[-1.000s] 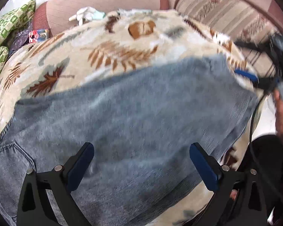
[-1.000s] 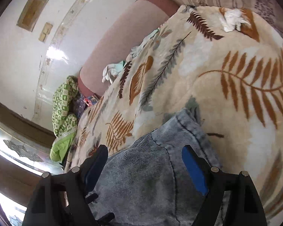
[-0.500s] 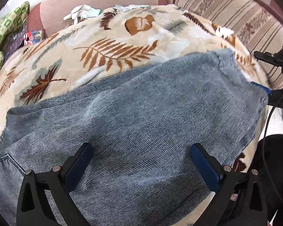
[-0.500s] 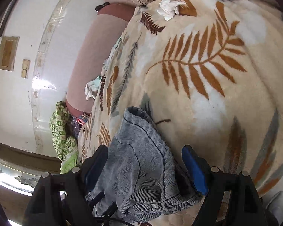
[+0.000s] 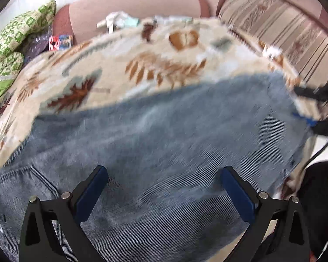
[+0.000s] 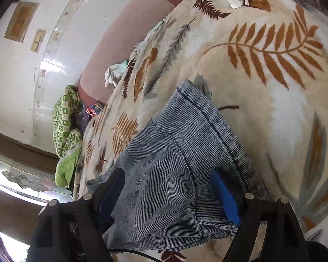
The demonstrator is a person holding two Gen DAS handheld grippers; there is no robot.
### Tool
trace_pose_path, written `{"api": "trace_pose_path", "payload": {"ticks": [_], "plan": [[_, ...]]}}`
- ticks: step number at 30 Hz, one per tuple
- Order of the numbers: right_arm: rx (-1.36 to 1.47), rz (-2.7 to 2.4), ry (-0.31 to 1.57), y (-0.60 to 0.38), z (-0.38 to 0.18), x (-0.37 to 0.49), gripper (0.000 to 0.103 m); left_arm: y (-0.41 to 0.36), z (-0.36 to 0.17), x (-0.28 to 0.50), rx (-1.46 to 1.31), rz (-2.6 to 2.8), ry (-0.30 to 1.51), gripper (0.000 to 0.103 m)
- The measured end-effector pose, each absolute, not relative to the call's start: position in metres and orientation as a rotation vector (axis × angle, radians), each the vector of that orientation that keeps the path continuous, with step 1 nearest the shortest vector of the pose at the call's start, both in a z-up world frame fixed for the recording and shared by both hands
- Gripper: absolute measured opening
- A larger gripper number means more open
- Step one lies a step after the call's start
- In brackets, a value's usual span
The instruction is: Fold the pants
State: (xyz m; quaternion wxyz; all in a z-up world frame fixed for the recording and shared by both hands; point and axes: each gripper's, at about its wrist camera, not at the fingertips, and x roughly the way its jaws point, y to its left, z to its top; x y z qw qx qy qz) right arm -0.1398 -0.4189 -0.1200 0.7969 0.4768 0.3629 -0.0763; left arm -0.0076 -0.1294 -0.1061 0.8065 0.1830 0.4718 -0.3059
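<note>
1. The pants (image 5: 175, 148), grey-blue denim, lie spread across a cream blanket (image 5: 120, 65) with a brown and grey leaf print, which covers a couch.
2. The left gripper (image 5: 164, 187) hangs over the broad middle of the pants. Its two blue-padded fingers (image 5: 91, 192) are spread wide, with denim showing under the gap. Nothing is pinched between them, and whether the tips touch the cloth cannot be told.
3. In the left wrist view the picture is blurred; a stitched seam of the pants shows at the left edge.
4. The right gripper (image 6: 170, 192) is over the hemmed leg end of the pants (image 6: 185, 148), near the blanket's front edge. Its fingers (image 6: 225, 198) are also spread wide. The cloth lies loose between them with space on both sides, so the pads do not press on it.
5. From the left wrist view the right gripper (image 5: 312, 109) shows at the far right end of the pants.
6. A pink couch arm (image 5: 131, 6) rises behind the blanket, and a striped cushion (image 5: 284, 32) lies to the right.
7. A white glove (image 6: 113, 74) rests at the blanket's far edge.
8. A green patterned cloth (image 6: 65, 120) is bunched by the wall.
</note>
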Motion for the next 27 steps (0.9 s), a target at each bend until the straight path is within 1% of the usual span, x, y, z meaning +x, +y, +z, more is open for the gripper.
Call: {"api": "trace_pose_path", "payload": {"ticks": [2, 6, 12, 19, 23, 27], "plan": [[1.046, -0.158, 0.792, -0.420, -0.118, -0.142, 0.083, -0.131, -0.106, -0.011, 0.408, -0.650, 0.999, 0.103], [1.196, -0.095, 0.707, -0.440, -0.109, -0.167, 0.084, -0.129, -0.094, -0.014, 0.359, -0.696, 0.977, 0.103], [1.256, -0.141, 0.732, -0.449, -0.097, -0.205, 0.084, -0.122, -0.082, -0.014, 0.258, -0.703, 0.928, 0.103], [1.272, -0.272, 0.864, -0.438, -0.119, -0.209, 0.084, -0.121, -0.086, -0.014, 0.255, -0.696, 0.919, 0.103], [1.321, -0.312, 0.879, -0.436, -0.140, -0.199, 0.084, -0.122, -0.093, -0.015, 0.278, -0.694, 0.948, 0.103], [1.313, -0.355, 0.828, -0.440, -0.139, -0.197, 0.084, -0.128, -0.101, -0.020, 0.315, -0.737, 0.978, 0.103]]}}
